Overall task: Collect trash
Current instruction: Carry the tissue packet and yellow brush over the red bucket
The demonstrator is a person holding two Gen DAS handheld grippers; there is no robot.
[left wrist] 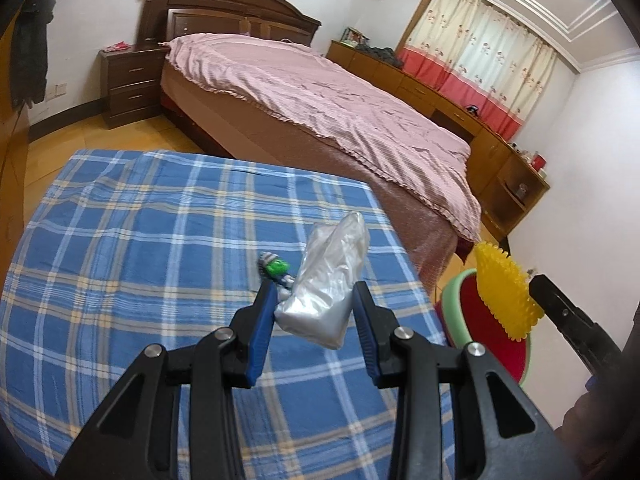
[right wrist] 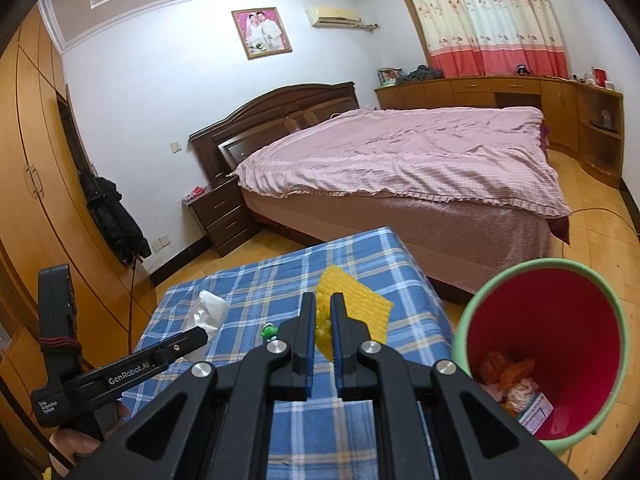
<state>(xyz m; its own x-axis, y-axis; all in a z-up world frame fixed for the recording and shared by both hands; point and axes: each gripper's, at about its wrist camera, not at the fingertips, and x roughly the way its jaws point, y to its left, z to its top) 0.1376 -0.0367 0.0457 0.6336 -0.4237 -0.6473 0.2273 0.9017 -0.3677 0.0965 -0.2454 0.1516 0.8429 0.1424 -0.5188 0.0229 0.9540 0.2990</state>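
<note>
Trash rides in both my claws: the right claw (right wrist: 323, 322) pinches the yellow bubble wrap (right wrist: 352, 312), the left claw (left wrist: 316, 320) grips a clear plastic bag (left wrist: 328, 280), above the checked surface (left wrist: 140, 240). A green-capped scrap (left wrist: 276, 268) remains. Next, I judge: swing right, release over the bin (right wrist: 472, 312).

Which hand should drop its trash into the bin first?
Right. The right gripper is shut on the yellow bubble wrap, close beside the green bin. The left gripper, holding the silver bag, sits farther over the table.
</note>
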